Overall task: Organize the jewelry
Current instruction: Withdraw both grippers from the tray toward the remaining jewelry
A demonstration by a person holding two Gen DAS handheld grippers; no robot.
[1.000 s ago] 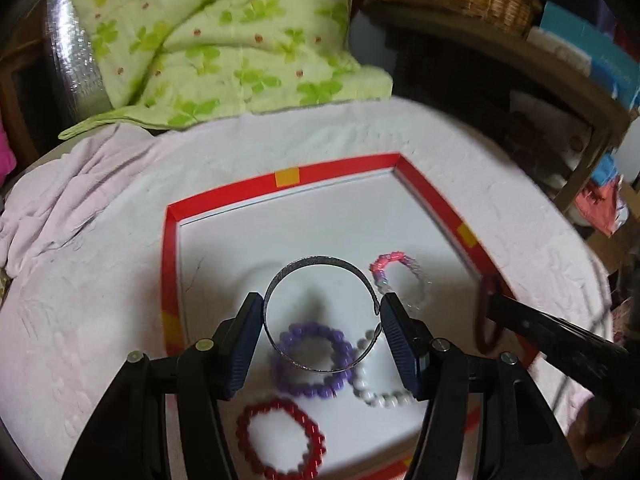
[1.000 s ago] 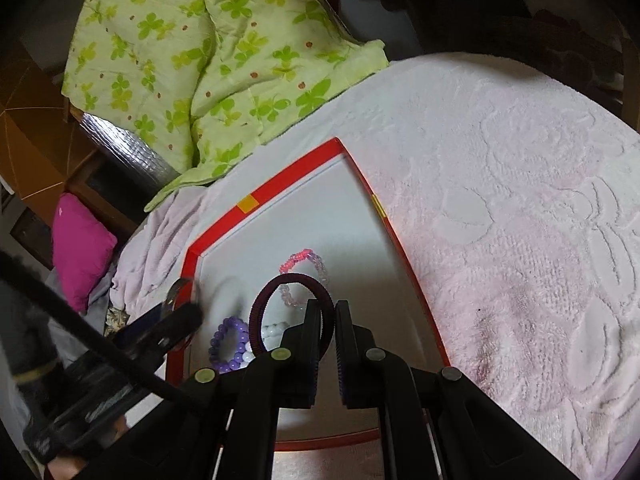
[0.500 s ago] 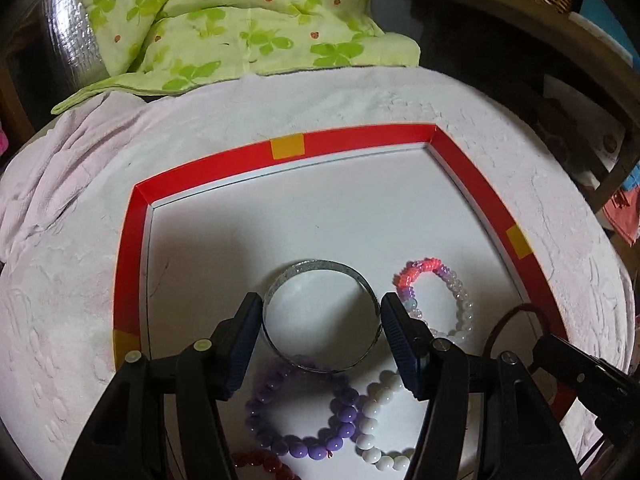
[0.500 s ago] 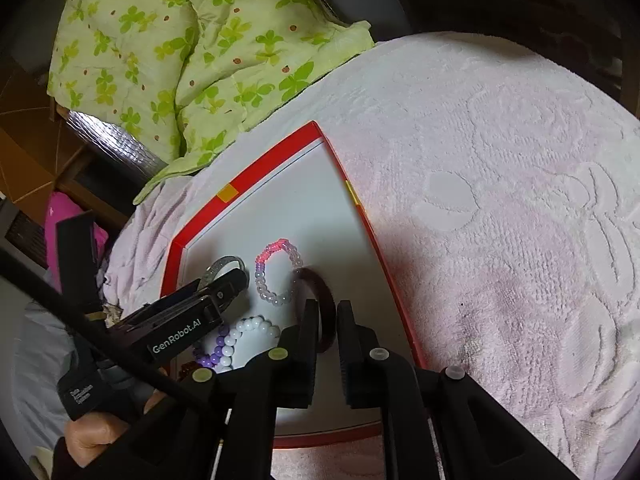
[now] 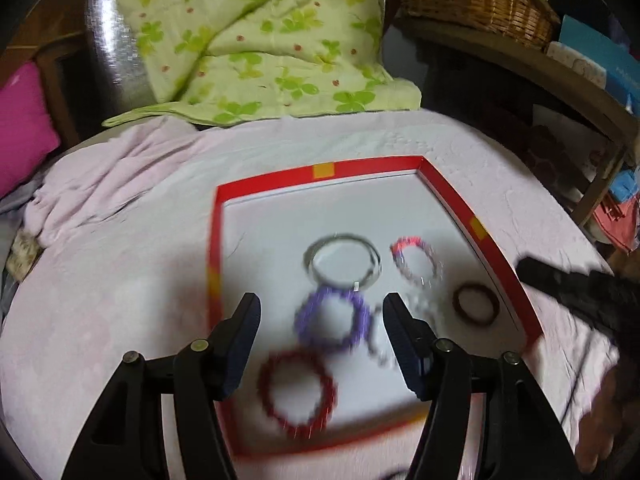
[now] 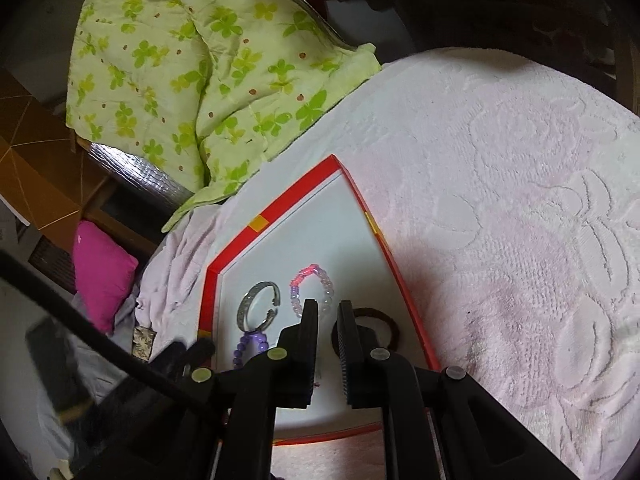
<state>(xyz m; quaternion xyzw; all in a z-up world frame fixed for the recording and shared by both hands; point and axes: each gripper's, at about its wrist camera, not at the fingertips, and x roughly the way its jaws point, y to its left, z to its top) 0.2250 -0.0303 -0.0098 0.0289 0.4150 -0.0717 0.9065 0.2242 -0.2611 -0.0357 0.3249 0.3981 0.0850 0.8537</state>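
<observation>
The left gripper (image 5: 322,314) hangs empty above the red-rimmed tray (image 5: 448,190), its jaws opening; the silver bangle (image 5: 341,259) lies inside. The right gripper (image 6: 328,316) is nearly closed, empty, beside the dark hair tie (image 6: 382,320).

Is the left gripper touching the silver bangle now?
Apart. In the left wrist view the silver bangle lies on the tray, beyond the opening left gripper, nothing between its fingers.

Ahead of the gripper lies a green clover-print quilt (image 5: 256,44); a wicker basket (image 5: 476,0) on a wooden shelf (image 5: 532,76) (upper right); a magenta cushion (image 5: 22,120) far left.
</observation>
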